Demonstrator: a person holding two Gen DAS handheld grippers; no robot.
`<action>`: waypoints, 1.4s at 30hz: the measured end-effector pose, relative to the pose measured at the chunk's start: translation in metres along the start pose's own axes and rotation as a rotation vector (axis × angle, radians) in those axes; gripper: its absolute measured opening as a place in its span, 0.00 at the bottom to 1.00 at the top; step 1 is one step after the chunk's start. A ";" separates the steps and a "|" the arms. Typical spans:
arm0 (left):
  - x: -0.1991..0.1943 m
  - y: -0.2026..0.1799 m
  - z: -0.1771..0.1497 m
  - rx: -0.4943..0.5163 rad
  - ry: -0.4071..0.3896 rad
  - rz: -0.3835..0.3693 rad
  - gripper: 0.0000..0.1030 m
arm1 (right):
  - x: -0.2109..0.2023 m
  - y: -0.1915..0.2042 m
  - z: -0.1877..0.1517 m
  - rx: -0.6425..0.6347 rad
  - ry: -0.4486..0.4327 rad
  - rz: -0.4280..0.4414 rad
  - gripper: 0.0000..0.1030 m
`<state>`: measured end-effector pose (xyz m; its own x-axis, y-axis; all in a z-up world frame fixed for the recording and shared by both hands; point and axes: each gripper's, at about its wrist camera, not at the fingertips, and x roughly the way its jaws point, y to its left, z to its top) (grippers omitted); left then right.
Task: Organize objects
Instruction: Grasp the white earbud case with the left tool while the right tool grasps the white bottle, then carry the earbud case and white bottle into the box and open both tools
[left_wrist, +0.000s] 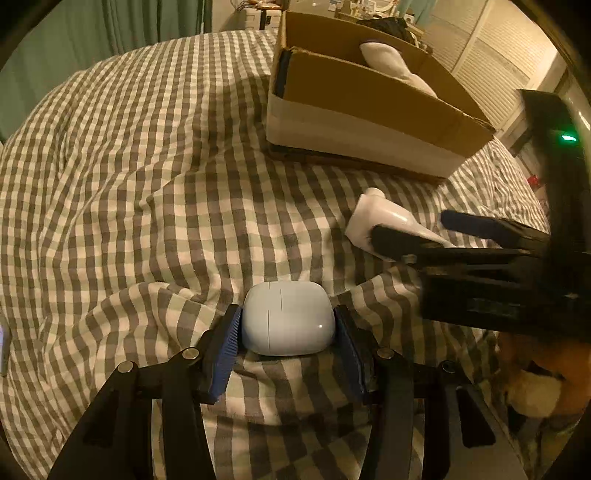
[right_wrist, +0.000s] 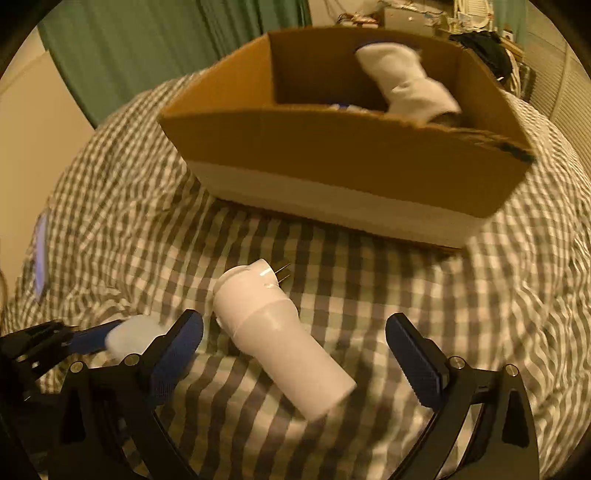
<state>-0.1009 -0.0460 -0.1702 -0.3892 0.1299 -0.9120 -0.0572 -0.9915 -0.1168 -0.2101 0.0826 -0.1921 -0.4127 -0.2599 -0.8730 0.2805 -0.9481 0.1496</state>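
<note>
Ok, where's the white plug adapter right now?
The white plug adapter lies on the checkered bedspread in front of the cardboard box, between the open right gripper's fingers, right of the earbud case.

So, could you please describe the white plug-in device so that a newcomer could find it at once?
Start at the cardboard box on the checked bedspread. Just in front of it lies the white plug-in device, between the open right gripper fingers. Unlike the rounded case nearby, it is cylindrical with metal prongs.
</note>
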 end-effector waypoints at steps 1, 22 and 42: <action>-0.001 0.000 0.006 0.004 0.002 0.001 0.50 | 0.007 0.001 0.000 -0.008 0.020 0.002 0.91; -0.036 -0.041 -0.007 0.074 -0.018 -0.001 0.50 | -0.089 0.001 -0.041 -0.005 -0.077 -0.037 0.41; -0.122 -0.071 -0.004 0.120 -0.200 -0.005 0.50 | -0.197 0.016 -0.069 0.006 -0.268 -0.074 0.41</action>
<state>-0.0457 0.0084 -0.0526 -0.5623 0.1450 -0.8142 -0.1633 -0.9846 -0.0625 -0.0649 0.1309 -0.0495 -0.6467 -0.2283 -0.7278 0.2363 -0.9672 0.0934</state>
